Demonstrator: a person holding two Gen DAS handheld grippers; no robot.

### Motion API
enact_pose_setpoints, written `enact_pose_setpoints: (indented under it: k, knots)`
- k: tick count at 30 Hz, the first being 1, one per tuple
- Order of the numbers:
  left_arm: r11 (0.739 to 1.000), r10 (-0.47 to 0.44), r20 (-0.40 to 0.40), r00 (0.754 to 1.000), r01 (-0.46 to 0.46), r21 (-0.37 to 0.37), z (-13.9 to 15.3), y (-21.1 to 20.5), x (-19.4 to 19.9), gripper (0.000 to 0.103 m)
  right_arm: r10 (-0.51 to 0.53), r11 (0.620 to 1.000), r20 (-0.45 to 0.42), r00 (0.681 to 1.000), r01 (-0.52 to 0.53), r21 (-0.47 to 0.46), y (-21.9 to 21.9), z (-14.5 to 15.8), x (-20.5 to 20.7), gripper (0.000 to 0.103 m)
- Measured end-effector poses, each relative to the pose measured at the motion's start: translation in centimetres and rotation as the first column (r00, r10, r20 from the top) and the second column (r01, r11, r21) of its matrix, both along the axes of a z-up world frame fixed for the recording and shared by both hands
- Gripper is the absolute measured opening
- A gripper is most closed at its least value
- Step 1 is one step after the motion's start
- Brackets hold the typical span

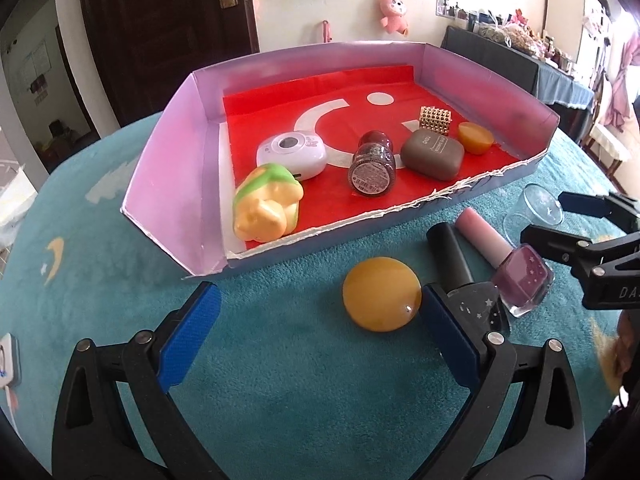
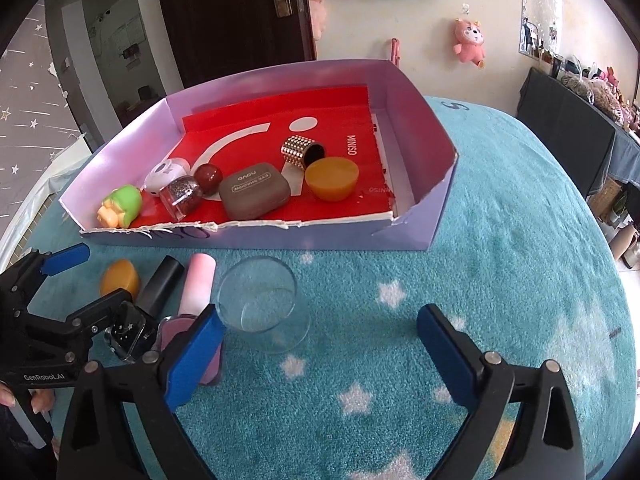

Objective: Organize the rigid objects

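Observation:
A shallow purple box [image 1: 172,184] with a red floor holds a green-yellow toy [image 1: 268,204], a white device [image 1: 292,154], a glitter bottle [image 1: 372,164], a grey-brown case [image 1: 434,154], a studded gold cylinder [image 1: 436,118] and an amber puck [image 1: 476,138]. In front of it on the teal cloth lie an amber disc [image 1: 382,294], a black bottle [image 1: 452,260], a pink-purple bottle [image 1: 504,256] and a clear cup [image 2: 260,304]. My left gripper [image 1: 320,340] is open just short of the disc. My right gripper [image 2: 320,352] is open, near the cup.
The box [image 2: 424,132] sits at the far side of a round table covered in teal star-patterned cloth [image 2: 500,260]. A dark door [image 2: 232,12] and a wall with plush toys are behind. A dark sideboard [image 2: 568,136] stands at right.

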State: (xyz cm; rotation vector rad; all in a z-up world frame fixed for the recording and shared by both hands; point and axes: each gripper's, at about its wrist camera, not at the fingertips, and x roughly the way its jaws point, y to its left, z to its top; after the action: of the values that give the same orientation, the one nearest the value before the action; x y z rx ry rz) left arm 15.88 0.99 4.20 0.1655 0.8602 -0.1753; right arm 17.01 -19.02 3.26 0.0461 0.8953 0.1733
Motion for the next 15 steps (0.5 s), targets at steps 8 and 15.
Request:
enact_pose_setpoints:
  k: [8,15]
  knots:
    - [0.999,-0.009,-0.01,1.0,0.01,0.052,-0.46,0.05,0.23,0.099,0.006,1.0,-0.01,1.0,-0.007,-0.015,-0.05,-0.07,0.25,0.098]
    - [1.0,-0.029,-0.033,0.999,0.029,-0.013,-0.54,0.36,0.69,0.081,0.025,0.999,-0.009,1.0,-0.025,-0.027,0.39,-0.13,0.43,0.092]
